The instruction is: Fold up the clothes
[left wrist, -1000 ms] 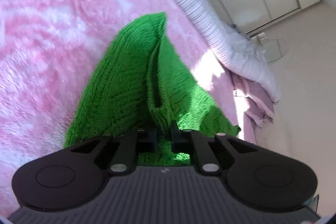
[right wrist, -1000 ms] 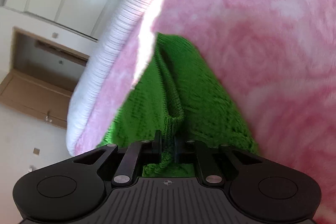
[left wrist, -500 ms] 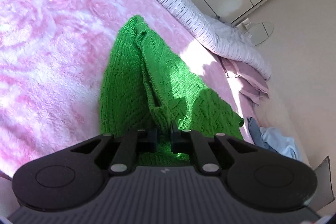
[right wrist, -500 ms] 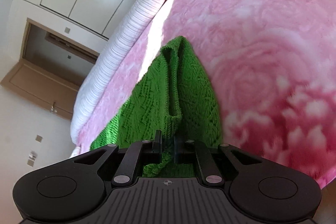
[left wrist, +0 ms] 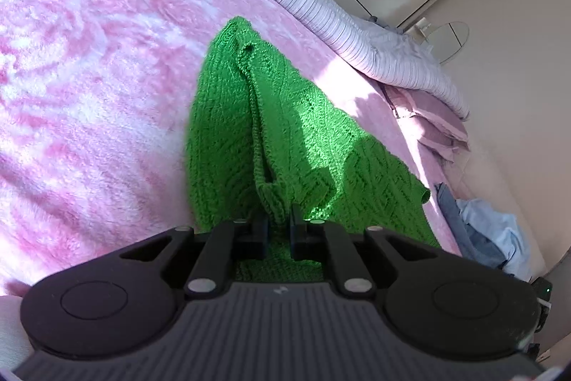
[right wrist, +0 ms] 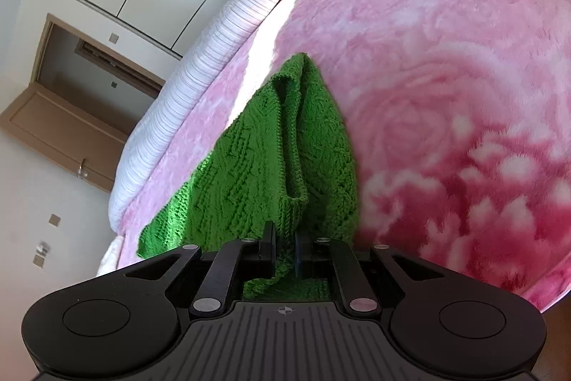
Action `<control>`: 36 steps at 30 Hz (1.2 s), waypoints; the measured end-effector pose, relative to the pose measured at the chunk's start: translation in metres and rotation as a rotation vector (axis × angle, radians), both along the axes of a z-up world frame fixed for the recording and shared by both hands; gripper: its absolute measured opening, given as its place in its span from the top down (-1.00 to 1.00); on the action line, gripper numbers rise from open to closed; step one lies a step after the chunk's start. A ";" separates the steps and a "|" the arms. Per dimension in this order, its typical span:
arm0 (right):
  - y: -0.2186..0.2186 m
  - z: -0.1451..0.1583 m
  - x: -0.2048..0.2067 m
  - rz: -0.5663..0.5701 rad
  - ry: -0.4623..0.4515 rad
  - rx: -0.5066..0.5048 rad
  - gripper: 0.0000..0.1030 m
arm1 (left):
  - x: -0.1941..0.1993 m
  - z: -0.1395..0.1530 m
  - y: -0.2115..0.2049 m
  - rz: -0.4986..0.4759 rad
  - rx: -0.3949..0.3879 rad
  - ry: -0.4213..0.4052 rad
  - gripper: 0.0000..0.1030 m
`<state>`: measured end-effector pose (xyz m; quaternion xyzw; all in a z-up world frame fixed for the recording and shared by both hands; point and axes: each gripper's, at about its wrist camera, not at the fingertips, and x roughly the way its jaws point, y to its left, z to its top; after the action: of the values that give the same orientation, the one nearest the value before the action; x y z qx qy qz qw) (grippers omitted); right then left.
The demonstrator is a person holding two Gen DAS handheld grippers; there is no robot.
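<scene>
1. State: a green knit sweater [left wrist: 285, 138] is pinched by the left gripper [left wrist: 277, 227] and by the right gripper [right wrist: 285, 243]. Both sets of jaws are nearly closed, with a ribbed edge of the knit clamped between the pads. The garment is held doubled over and drapes forward onto the pink floral blanket [left wrist: 89, 66] on the bed.
2. Risk, slip: only a thin bunched edge is held on each side. If the knit is tugged against the plush blanket, one edge could be pulled out of the pads and the fold lost.
3. Risk, stretch: the loose knit could be distorted if the two grippers are drawn apart, leaving edges misaligned.
4. Risk, drag: the far tip rests on the fuzzy pile, so it may catch and bunch rather than slide when the sweater is laid down.
5. Risk, overhang: one corner of the sweater [left wrist: 423, 193] lies near the bed edge, above a blue garment pile [left wrist: 489, 234] beside the bed. If released there, the sweater could slide off.
6. Whether layers are evenly stacked cannot be told; the underside is hidden.
</scene>
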<state>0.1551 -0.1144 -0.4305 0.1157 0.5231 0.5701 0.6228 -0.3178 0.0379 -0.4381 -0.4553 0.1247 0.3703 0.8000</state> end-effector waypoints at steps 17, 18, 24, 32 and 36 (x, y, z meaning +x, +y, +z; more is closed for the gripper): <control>0.002 0.054 -0.075 0.120 -0.724 -0.029 -0.03 | 0.030 0.060 -0.020 -0.009 0.297 0.349 0.51; 0.002 0.054 -0.081 0.134 -0.746 -0.010 -0.03 | 0.037 0.057 -0.021 -0.036 0.311 0.353 0.52; 0.011 0.021 -0.103 0.289 -0.745 -0.006 -0.02 | 0.062 0.020 -0.035 -0.144 0.350 0.461 0.51; 0.013 0.036 -0.086 0.434 -0.780 -0.034 -0.02 | 0.039 0.049 -0.005 -0.172 0.339 0.403 0.60; 0.044 0.056 -0.066 0.389 -0.877 0.015 -0.02 | 0.049 0.068 0.050 -0.140 0.440 0.413 0.62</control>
<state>0.0892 -0.0705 -0.3741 -0.2313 0.2186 0.6749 0.6658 -0.2692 0.0882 -0.3700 -0.1765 0.2324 0.4170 0.8608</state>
